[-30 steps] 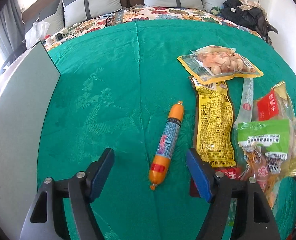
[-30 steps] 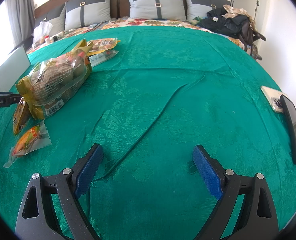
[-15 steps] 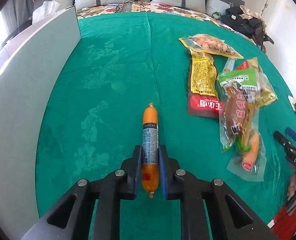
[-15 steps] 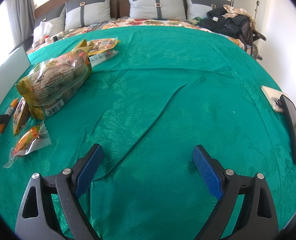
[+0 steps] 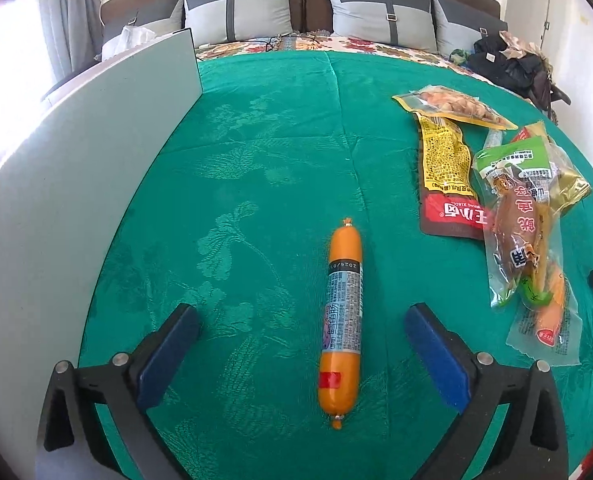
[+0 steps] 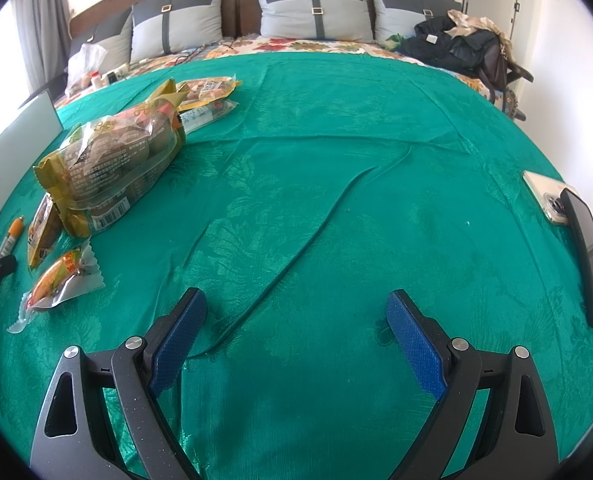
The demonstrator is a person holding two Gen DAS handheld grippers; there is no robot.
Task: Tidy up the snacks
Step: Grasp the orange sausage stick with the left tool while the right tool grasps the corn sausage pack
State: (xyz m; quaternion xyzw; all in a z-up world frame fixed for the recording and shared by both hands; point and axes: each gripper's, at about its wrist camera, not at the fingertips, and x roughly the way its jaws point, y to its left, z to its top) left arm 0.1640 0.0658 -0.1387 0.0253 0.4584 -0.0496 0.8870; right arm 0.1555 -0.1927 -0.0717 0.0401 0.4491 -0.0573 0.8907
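You have one loose orange sausage stick [image 5: 341,320] on the bed's green cover. Toward its right edge you can count six packets: one clear nut pack [image 5: 452,106], one yellow-and-red flat pack [image 5: 450,184], one slim clear pack [image 5: 494,138], one gold bag [image 5: 572,188], one green-topped drumstick pack [image 5: 516,240] and one small clear sausage pack [image 5: 548,320]. Two phones [image 6: 588,256] lie at the far right edge, four grey pillows [image 5: 240,4] at the head, and one pale board [image 5: 76,152] at the left edge.

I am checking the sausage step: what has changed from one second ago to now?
The left gripper shut on the sausage, carried it nearer the grey board, then let go; its jaws are open again. The right gripper and the snack packets stayed put.
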